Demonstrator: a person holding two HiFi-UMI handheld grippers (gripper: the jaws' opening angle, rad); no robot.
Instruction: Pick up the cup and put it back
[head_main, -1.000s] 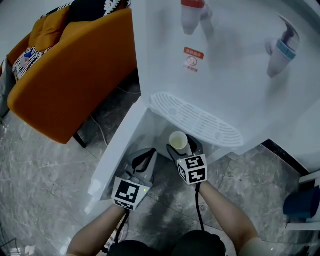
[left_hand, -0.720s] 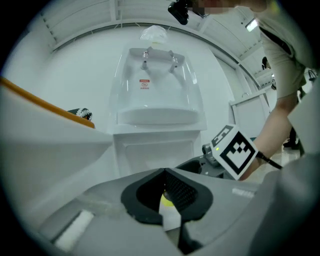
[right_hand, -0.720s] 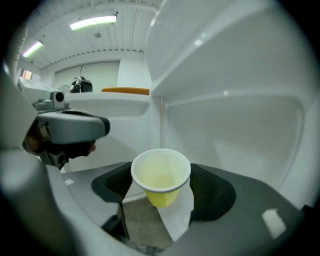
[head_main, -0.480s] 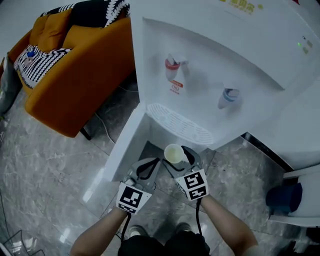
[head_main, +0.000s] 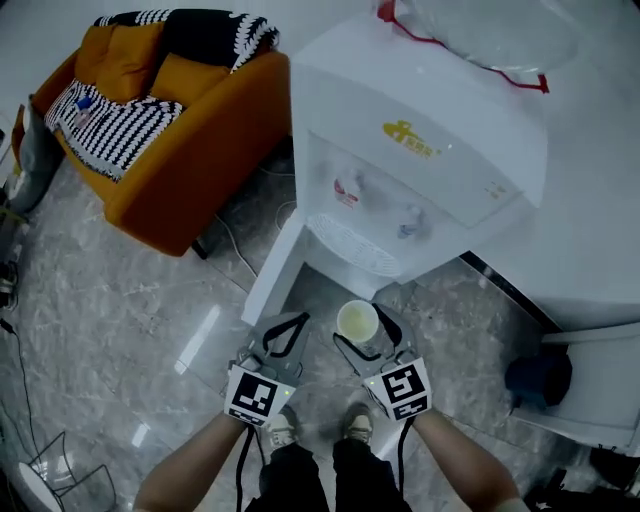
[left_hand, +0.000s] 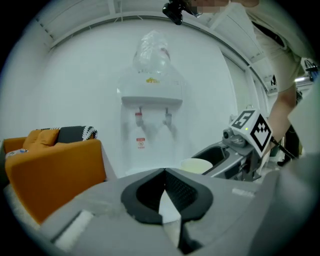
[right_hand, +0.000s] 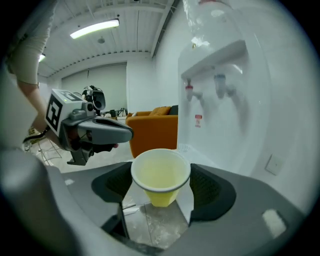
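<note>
You can see a yellow brand mark (head_main: 411, 140) on the water dispenser (head_main: 440, 100) and a red warning label (left_hand: 140, 143) under its left tap (left_hand: 138, 118); neither is readable.

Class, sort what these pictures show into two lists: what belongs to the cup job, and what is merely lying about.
Belongs to the job:
- cup, held upright between the jaws of the right gripper
- water dispenser, likely where the cup goes back

Lying about:
- orange sofa
- striped cushion on it
- left gripper, shut and empty
</note>
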